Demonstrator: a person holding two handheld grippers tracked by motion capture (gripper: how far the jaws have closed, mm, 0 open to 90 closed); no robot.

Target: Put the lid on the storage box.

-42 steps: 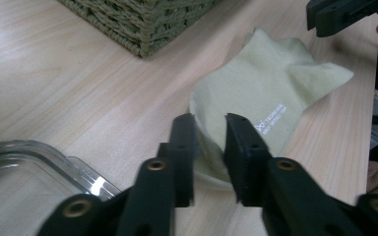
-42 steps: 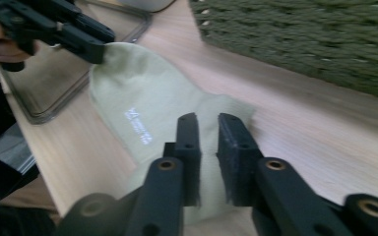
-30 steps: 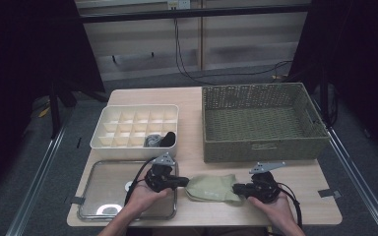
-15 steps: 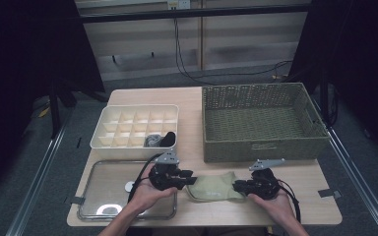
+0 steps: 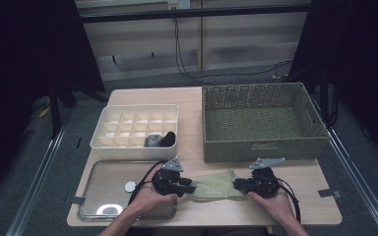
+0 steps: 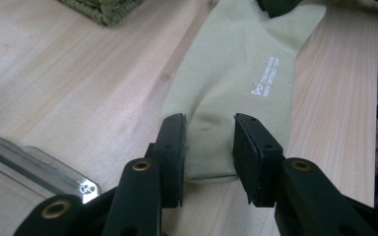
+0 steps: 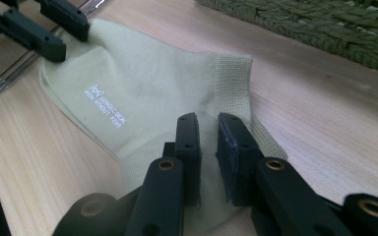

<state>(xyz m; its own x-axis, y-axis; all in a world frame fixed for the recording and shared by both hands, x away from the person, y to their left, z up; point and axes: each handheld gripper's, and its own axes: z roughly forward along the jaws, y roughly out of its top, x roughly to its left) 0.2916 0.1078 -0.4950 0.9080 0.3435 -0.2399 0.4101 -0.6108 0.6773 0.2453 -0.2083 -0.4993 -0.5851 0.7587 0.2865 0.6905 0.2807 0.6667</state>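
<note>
Nearby, wicker basket (image 5: 261,146), divided box (image 5: 135,127), possibly glass tray (image 5: 109,173).

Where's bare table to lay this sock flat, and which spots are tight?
Free: the table strip between the divided box and the wicker basket, and the right front corner past the right tongs. Crowded: the front edge, where the sock, left tongs and metal tray sit close.

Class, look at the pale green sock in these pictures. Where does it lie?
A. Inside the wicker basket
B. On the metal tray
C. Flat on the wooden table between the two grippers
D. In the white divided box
C: the sock lies flat on the table, with the left gripper at one end and the right gripper at the other.
</note>
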